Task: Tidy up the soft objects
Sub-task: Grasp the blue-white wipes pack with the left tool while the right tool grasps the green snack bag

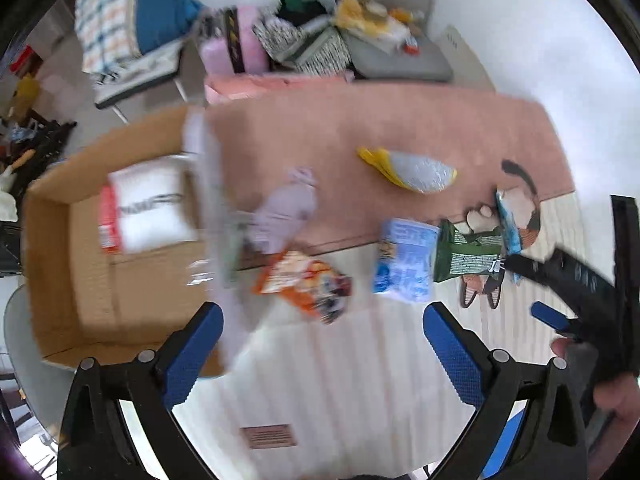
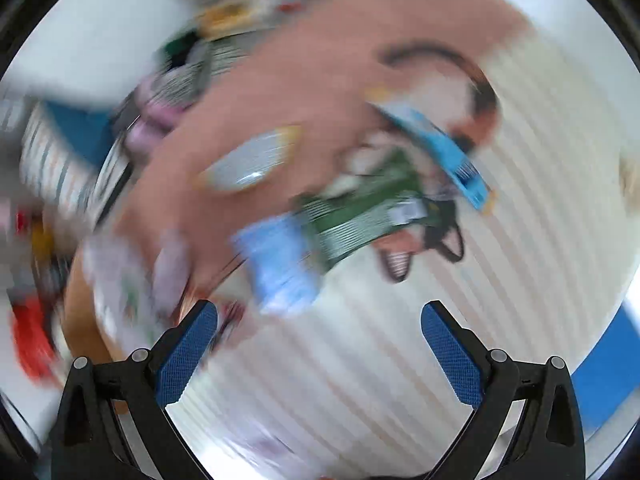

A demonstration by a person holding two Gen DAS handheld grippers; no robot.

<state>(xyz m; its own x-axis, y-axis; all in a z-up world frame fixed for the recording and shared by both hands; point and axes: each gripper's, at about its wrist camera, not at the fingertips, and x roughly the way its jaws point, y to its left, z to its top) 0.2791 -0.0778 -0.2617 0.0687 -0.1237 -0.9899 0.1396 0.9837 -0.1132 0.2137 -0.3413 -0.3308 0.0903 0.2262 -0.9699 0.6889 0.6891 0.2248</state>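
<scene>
Soft packets lie on a pink rug [image 1: 400, 128] and a striped mat [image 1: 340, 360]: an orange snack bag [image 1: 308, 284], a light blue packet [image 1: 404, 260], a green packet [image 1: 468, 254], a silver and yellow pouch [image 1: 412, 170], a pale lilac pouch [image 1: 284, 208]. A cardboard box [image 1: 92, 272] at left holds a white packet [image 1: 152, 208]. My left gripper [image 1: 320, 344] is open and empty above the mat. My right gripper [image 2: 320, 340] is open and empty; in the left wrist view it [image 1: 536, 292] reaches in from the right near the green packet. The right view is blurred.
A grey seat [image 1: 396, 40] with clutter, a patterned bag [image 1: 304, 40], a pink bundle [image 1: 240, 40] and a checked cushion on a chair [image 1: 112, 28] stand beyond the rug. A cat-shaped mat [image 1: 520, 208] lies under the packets at right.
</scene>
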